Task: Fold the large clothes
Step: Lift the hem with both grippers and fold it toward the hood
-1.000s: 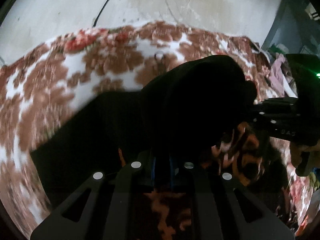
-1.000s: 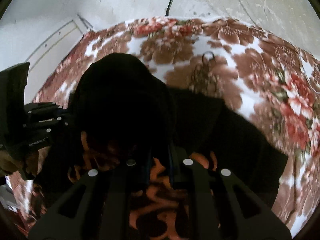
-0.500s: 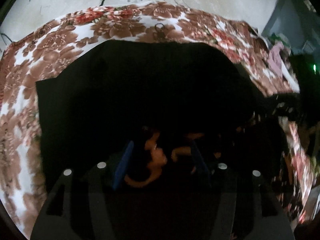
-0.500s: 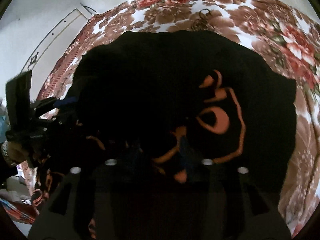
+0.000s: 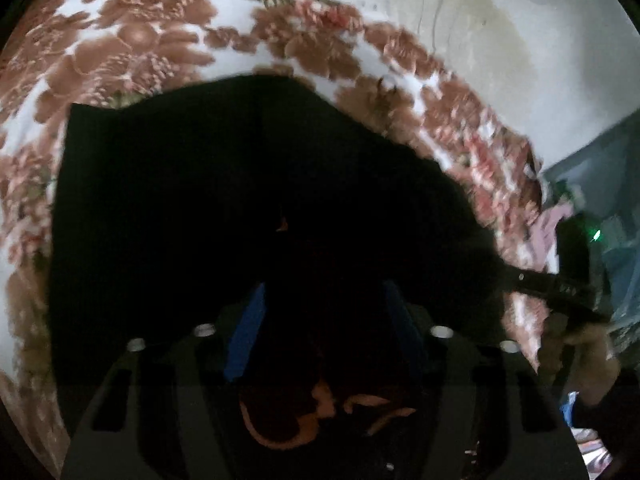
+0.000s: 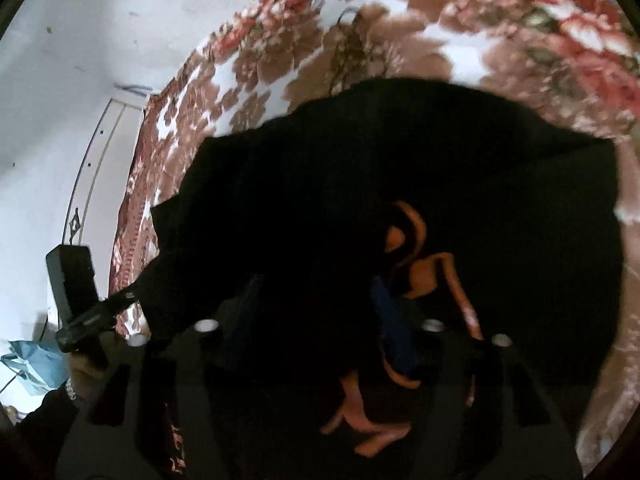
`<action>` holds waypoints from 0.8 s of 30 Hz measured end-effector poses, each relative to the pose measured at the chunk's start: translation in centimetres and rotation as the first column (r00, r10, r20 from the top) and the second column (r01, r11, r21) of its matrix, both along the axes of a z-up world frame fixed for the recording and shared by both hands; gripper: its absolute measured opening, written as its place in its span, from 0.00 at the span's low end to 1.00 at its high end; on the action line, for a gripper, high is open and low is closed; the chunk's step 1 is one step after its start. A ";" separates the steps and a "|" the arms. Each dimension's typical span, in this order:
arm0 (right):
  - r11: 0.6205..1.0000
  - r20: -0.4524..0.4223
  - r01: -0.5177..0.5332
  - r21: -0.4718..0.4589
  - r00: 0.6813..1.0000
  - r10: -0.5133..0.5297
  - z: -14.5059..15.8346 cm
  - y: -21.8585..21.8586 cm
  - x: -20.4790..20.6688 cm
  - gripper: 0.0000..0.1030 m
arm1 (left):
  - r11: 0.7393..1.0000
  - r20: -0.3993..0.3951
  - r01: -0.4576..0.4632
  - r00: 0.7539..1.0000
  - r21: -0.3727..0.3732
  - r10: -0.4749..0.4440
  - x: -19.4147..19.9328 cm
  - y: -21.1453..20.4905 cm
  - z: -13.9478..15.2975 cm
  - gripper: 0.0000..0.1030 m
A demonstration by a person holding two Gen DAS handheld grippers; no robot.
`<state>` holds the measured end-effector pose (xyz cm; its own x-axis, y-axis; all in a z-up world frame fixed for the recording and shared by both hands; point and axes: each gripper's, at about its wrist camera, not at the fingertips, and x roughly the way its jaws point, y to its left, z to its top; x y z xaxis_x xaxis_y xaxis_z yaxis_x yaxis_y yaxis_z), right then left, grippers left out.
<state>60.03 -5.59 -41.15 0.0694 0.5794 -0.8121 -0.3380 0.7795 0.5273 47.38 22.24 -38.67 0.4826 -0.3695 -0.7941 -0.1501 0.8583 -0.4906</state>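
Lying spread on floral blanket (image 5: 132, 52), black garment (image 5: 192, 200) with orange print (image 6: 420, 264) fills centre of both views. Left gripper (image 5: 324, 320): jaws partly open, just been closing, black cloth between blue pads, grip unclear. Right gripper (image 6: 320, 312): same, jaws partly open, closing. Hand (image 5: 576, 356) at 4 o'clock.

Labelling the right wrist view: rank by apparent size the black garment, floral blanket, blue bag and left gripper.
Black garment; floral blanket; then left gripper and blue bag look alike, unranked.
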 end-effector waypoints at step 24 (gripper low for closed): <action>0.985 0.129 -0.121 -0.123 0.982 0.136 3.5 -0.7 -4.2 0.06 | 0.985 0.030 0.060 0.997 0.160 -0.066 -3.4 -2.1 3.4 0.02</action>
<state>55.80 -6.29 -37.69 0.1152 0.4949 -0.8613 -0.5020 0.7772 0.3794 44.01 20.13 -35.26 0.4911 -0.2701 -0.8282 -0.0785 0.9331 -0.3509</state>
